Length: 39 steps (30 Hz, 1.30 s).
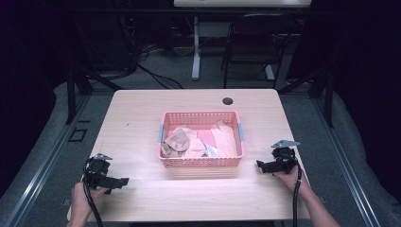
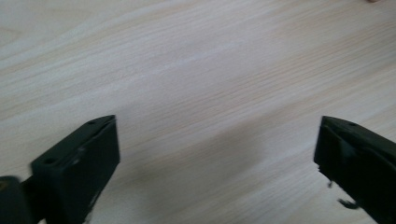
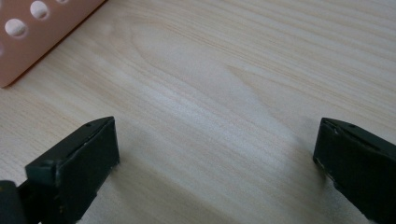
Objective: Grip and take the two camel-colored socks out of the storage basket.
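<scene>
I see my left gripper (image 2: 217, 154) spread wide above bare tabletop (image 1: 142, 118) near the front-left corner. My right gripper (image 3: 217, 154) is equally wide, empty, beside the pink basket (image 1: 202, 161)

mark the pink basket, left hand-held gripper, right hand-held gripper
pink basket (image 1: 201, 161), high view, on its near wall.
left hand-held gripper (image 2: 217, 154), left gripper view, midway between its open jaw tips.
right hand-held gripper (image 3: 217, 151), right gripper view, midway between its open jaw tips.

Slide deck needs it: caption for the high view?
Pink perforated plastic basket of beige cloth pieces mid-table; left gripper and right gripper flank it, both open.
</scene>
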Each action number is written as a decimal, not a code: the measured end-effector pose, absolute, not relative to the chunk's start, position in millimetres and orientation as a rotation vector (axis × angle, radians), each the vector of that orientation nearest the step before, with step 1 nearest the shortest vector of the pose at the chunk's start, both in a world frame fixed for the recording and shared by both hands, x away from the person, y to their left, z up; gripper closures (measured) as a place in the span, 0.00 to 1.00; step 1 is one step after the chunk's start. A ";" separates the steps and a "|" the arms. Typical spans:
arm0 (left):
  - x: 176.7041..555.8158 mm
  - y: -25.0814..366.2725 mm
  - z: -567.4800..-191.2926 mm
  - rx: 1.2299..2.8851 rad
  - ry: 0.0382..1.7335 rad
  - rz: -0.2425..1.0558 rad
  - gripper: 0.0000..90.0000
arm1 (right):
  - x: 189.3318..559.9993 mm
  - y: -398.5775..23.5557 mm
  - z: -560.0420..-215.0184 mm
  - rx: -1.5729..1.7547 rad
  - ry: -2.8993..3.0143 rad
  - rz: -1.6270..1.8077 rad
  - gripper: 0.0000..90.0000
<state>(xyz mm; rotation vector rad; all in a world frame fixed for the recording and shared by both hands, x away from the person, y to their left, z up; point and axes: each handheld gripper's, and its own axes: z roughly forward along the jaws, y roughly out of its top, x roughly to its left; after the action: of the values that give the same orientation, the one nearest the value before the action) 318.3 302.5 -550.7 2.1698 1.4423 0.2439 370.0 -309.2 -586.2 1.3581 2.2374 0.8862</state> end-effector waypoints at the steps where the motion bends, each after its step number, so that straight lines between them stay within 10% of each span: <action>1: 318.0 300.9 -548.9 2.163 1.437 0.246 0.00 | 370.0 -309.3 -586.1 1.357 2.241 0.887 0.00; 39: 364.5 274.2 -461.7 2.382 1.300 0.214 0.00 | 368.7 -307.3 -586.1 1.377 2.224 0.882 0.00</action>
<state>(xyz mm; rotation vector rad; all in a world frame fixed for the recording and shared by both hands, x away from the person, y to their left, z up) 364.5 274.2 -461.7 2.3825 1.3005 0.2138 368.7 -307.3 -586.1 1.3765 2.2240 0.8820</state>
